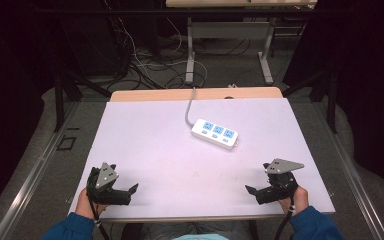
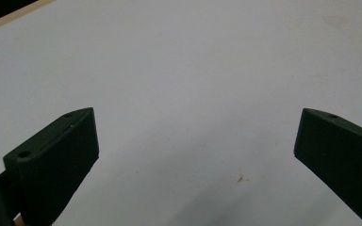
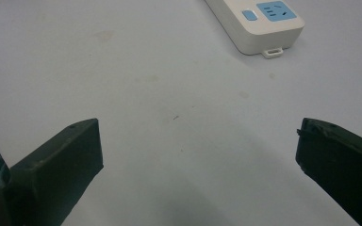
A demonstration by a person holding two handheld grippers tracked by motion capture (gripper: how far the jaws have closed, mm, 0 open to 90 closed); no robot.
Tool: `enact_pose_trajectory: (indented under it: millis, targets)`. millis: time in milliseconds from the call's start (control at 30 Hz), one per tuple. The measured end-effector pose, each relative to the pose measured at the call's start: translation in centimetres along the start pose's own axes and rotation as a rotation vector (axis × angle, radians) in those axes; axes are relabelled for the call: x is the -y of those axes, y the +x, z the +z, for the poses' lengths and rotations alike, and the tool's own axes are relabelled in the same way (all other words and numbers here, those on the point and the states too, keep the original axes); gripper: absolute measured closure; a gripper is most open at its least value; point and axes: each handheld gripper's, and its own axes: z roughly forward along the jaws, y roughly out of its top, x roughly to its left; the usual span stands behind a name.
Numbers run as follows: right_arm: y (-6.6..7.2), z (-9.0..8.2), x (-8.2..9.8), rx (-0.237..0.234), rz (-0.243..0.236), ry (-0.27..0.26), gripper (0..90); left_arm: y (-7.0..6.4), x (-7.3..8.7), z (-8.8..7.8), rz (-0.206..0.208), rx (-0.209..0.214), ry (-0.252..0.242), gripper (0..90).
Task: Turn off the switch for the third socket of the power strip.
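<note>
High view puts us at the near edge of the desk (image 1: 145, 145), a hand-held gripper in each hand. Our left hand-held gripper (image 1: 130, 190) rests low at the near left corner and our right hand-held gripper (image 1: 252, 191) at the near right corner, both pointing inward across the white surface. We judge this a waiting stance: hands parked wide so the middle of the desk is free and the reach forward is short.

In the left gripper view the left one's jaws stand wide apart with only bare desk between them. In the right gripper view the right one's jaws also stand wide apart, nothing between them.

Farther out, past the middle and a little to our right, lies the power strip (image 1: 214, 133), flat, sockets up, well apart from both grippers; the right gripper view catches its end (image 3: 259, 23) ahead. Its grey cord (image 1: 190, 107) runs off over the far edge, likely so the strip stays tethered yet reachable.

We see no containers on the desk; the strip's three sockets are empty.
</note>
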Motion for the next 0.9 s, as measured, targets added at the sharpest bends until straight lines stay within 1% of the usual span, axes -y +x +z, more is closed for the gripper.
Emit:
enact_pose_trajectory:
  millis: [100,133,167,200,233,267,300,333,433,467,533,633,667,700,733,767,867,900]
  targets:
    - [0.04,0.05,-0.03,-0.001,0.001,-0.002,0.7,0.05,0.03,-0.03,0.000,-0.002,0.000,0.6]
    - [0.01,0.08,-0.04,-0.007,-0.003,0.000,0.7,0.14,0.00,-0.07,0.012,-0.009,-0.001,0.6]
    - [0.01,0.07,-0.05,-0.005,-0.006,0.000,0.7,0.13,-0.01,-0.05,0.012,-0.011,-0.003,0.6]
    - [-0.02,-0.01,-0.07,-0.006,-0.008,0.012,0.7,0.12,-0.03,-0.04,0.012,-0.011,-0.002,0.7]
    - [0.03,-0.03,-0.07,-0.007,-0.001,0.018,0.7,0.02,-0.01,0.02,0.001,0.000,-0.001,0.7]
    - [0.00,0.01,-0.05,-0.008,0.000,0.012,0.7,0.00,-0.01,0.05,0.001,-0.001,-0.001,0.7]
    - [0.01,0.04,-0.03,0.005,0.001,0.001,0.7,-0.02,0.00,0.08,0.003,-0.005,-0.002,0.7]
    - [-0.02,0.05,-0.05,0.003,0.001,0.000,0.7,-0.02,0.00,0.08,0.000,-0.004,-0.003,0.7]
    - [-0.05,0.00,-0.07,0.003,-0.002,0.002,0.7,0.02,-0.01,0.02,0.006,-0.003,0.005,0.7]
    - [-0.04,-0.02,-0.10,-0.005,0.001,0.005,0.7,0.01,-0.01,0.01,0.004,-0.003,0.003,0.7]
    - [-0.06,-0.01,-0.16,0.003,-0.005,-0.001,0.7,0.02,0.00,0.04,0.005,-0.005,0.001,0.8]
    - [-0.07,-0.03,-0.26,0.001,-0.006,0.011,0.7,0.03,0.00,0.02,0.004,-0.004,0.001,0.8]
    - [-0.02,0.01,-0.24,0.002,0.000,0.001,0.7,0.03,-0.01,0.01,0.004,-0.006,0.001,0.8]
    - [-0.07,0.05,-0.27,0.003,-0.006,-0.003,0.7,0.04,-0.01,0.01,0.005,-0.007,0.002,0.7]
    - [-0.07,0.01,-0.34,0.000,-0.004,0.002,0.7,0.04,-0.01,0.03,0.004,-0.005,0.000,0.8]
    - [-0.14,0.04,-0.39,0.001,-0.014,-0.002,0.7,0.03,0.01,0.07,0.004,-0.007,-0.004,0.8]
    - [-0.04,0.03,-0.64,0.008,-0.002,-0.002,0.7,0.03,0.01,0.06,0.004,-0.008,-0.001,0.8]
    - [-0.08,0.05,-0.72,0.006,-0.009,-0.005,0.7,0.04,0.00,0.03,0.003,-0.007,0.001,0.8]
